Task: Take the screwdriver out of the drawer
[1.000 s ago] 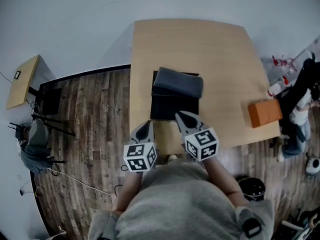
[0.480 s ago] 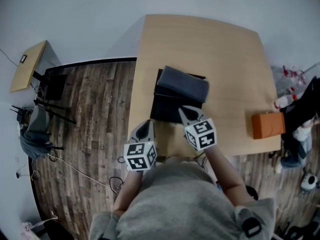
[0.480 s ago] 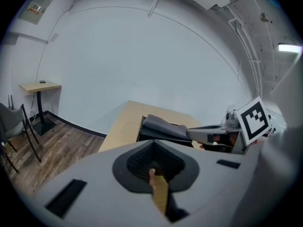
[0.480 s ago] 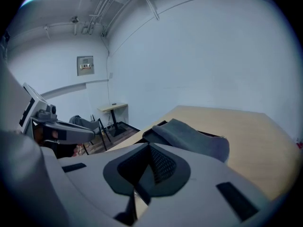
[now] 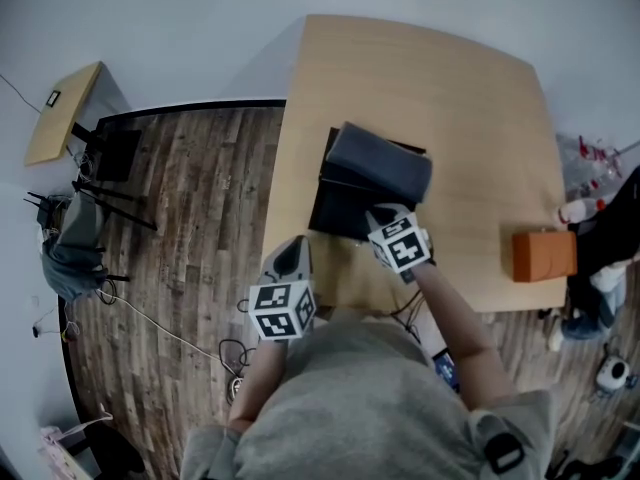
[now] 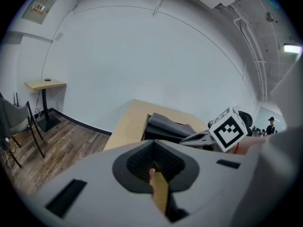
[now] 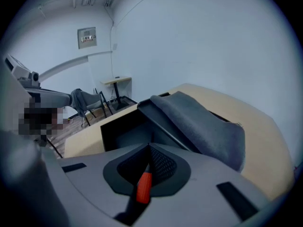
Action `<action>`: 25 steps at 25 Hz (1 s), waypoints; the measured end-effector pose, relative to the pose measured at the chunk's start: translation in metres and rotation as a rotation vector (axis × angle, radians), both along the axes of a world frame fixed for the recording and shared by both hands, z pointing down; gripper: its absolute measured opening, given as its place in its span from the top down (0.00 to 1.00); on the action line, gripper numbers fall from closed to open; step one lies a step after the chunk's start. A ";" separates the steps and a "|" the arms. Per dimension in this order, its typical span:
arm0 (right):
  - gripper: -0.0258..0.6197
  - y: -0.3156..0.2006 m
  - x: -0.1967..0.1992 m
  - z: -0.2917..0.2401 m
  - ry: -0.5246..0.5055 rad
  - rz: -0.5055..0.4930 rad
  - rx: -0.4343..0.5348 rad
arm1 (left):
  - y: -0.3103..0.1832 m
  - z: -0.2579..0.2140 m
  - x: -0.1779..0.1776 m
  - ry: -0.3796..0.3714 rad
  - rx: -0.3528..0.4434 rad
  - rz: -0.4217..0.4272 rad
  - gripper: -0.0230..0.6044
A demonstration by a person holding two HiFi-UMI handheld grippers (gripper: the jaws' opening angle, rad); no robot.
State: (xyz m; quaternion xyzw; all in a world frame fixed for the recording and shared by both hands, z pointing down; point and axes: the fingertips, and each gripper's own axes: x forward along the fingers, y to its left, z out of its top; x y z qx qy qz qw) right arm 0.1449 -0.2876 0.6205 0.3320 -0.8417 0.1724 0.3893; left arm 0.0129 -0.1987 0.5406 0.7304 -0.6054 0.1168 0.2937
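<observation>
screwdriver glimpsed behind the right gripper's clenched jaws, over the open drawer

the screwdriver shows only in the right gripper view, as an orange-red handle in the narrow slit behind the closed jaw tips, with dark all around it. whether the pads pinch it or it lies in the drawer below, i cannot tell. the right gripper is clenched and tilts down over the front part of the open drawer, whose black inside faces up toward the person. a folded grey cloth lies above the drawer's back part. its near edge overhangs the opening, just beyond the right gripper's tips.

the left gripper is clenched too and empty, with bare counter showing through its slit. it hangs at the near edge of the counter, left of the drawer and apart from it. an orange box sits near the counter's right edge, well apart from the drawer. on the wooden floor to the left stand a small side table and a chair draped in grey.
</observation>
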 end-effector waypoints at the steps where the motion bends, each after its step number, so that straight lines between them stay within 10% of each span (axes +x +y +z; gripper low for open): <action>1: 0.96 0.000 -0.002 0.005 0.011 -0.017 -0.021 | 0.001 0.000 -0.002 0.001 -0.001 -0.004 0.96; 12: 0.76 0.013 -0.023 0.041 0.101 -0.143 -0.241 | -0.002 0.001 -0.007 0.011 -0.001 -0.013 0.96; 25: 0.76 0.029 -0.024 0.059 0.195 -0.170 -0.334 | 0.000 0.001 -0.008 0.015 0.001 -0.016 0.96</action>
